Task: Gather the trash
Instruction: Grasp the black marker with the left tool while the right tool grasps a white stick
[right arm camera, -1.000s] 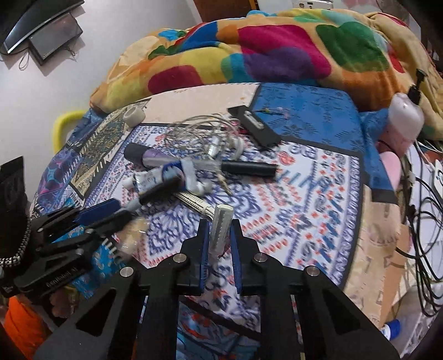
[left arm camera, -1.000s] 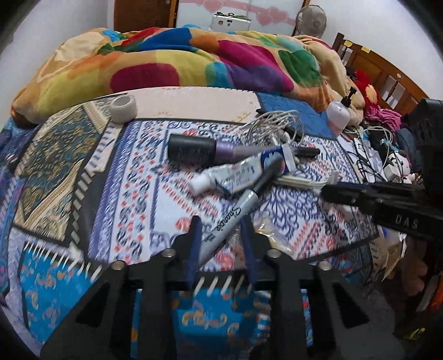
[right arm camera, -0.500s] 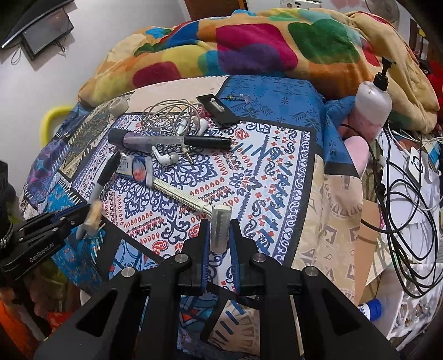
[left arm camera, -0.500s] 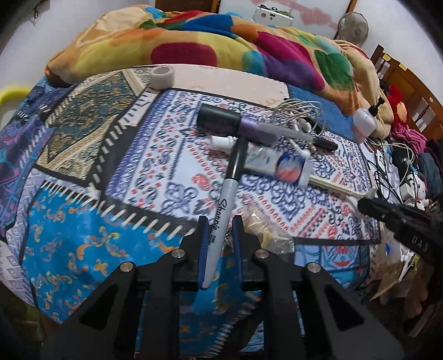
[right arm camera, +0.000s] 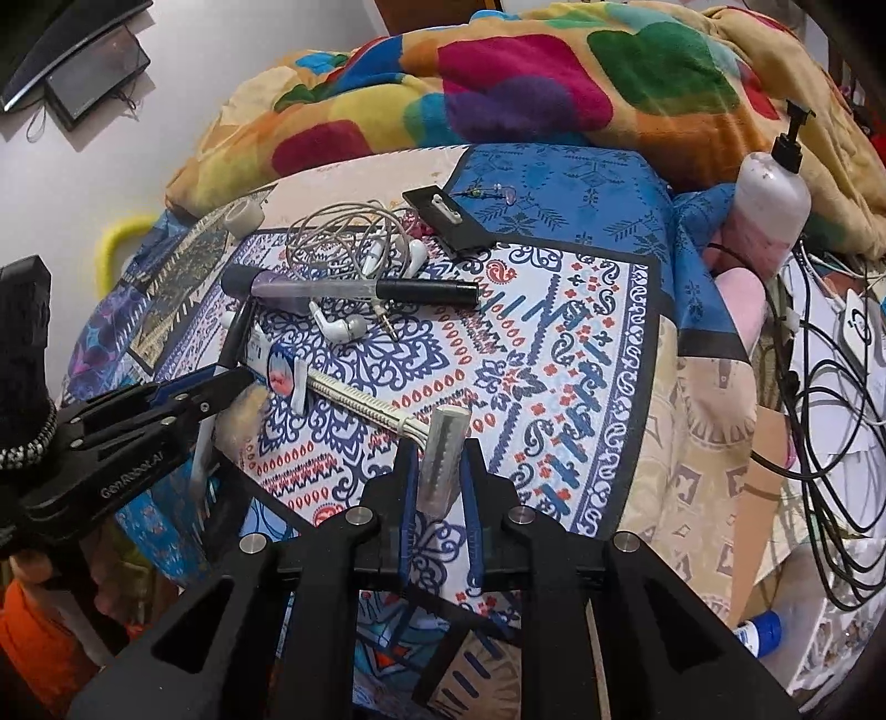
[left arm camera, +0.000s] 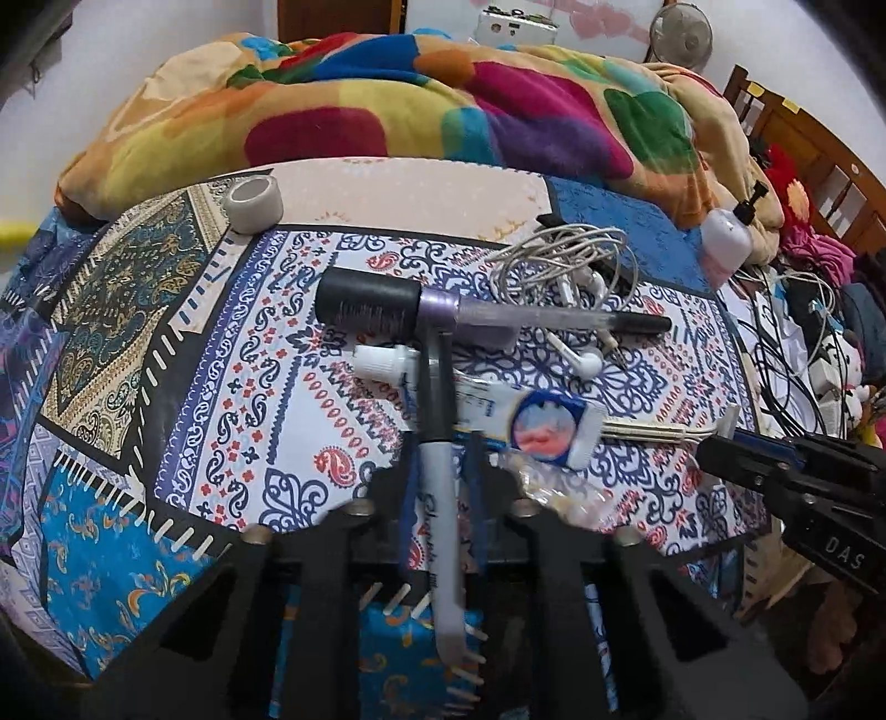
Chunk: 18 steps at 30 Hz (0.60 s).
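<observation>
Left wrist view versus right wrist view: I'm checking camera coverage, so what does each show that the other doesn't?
Only the left wrist view shows the fan and the wooden headboard. Only the right wrist view shows the black screen on the wall and the small blue-capped bottle low beside the bed. Both share the Sharpie marker between the left gripper's fingers, the razor between the right gripper's fingers, the earphones, tape roll and pump bottle.
</observation>
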### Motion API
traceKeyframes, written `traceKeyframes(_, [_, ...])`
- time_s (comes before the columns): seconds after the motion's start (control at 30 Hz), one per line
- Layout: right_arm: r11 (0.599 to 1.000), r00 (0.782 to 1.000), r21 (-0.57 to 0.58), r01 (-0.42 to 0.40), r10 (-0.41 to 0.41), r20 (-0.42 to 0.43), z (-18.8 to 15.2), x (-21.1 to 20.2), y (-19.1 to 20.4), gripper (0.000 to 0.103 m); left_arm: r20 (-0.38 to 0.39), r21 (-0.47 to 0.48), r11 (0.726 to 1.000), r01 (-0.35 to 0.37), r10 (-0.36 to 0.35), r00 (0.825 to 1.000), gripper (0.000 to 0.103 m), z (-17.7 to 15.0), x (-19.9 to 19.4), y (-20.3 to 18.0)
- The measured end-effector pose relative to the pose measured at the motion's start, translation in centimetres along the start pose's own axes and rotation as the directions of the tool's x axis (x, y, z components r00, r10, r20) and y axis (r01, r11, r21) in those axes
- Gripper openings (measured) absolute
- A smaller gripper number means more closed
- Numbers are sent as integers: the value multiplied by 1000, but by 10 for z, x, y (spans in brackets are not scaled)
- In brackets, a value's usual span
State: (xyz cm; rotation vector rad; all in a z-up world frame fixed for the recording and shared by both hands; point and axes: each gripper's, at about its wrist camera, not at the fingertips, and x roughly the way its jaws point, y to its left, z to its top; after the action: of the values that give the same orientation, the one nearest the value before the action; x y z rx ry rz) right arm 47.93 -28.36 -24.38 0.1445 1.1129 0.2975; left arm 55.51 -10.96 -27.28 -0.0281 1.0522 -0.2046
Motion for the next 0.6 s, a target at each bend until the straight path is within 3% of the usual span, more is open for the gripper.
traceKeyframes(0.33, [988, 985, -19, 156, -154, 77, -2, -22, -6, 12, 36, -15, 1000, -24, 24, 999, 11, 0, -21, 6])
traceKeyframes(0.6, [987, 979, -3, 160, -158, 127, -1, -60, -7, 12, 91, -38, 999, -37, 40, 995, 11, -4, -65, 7])
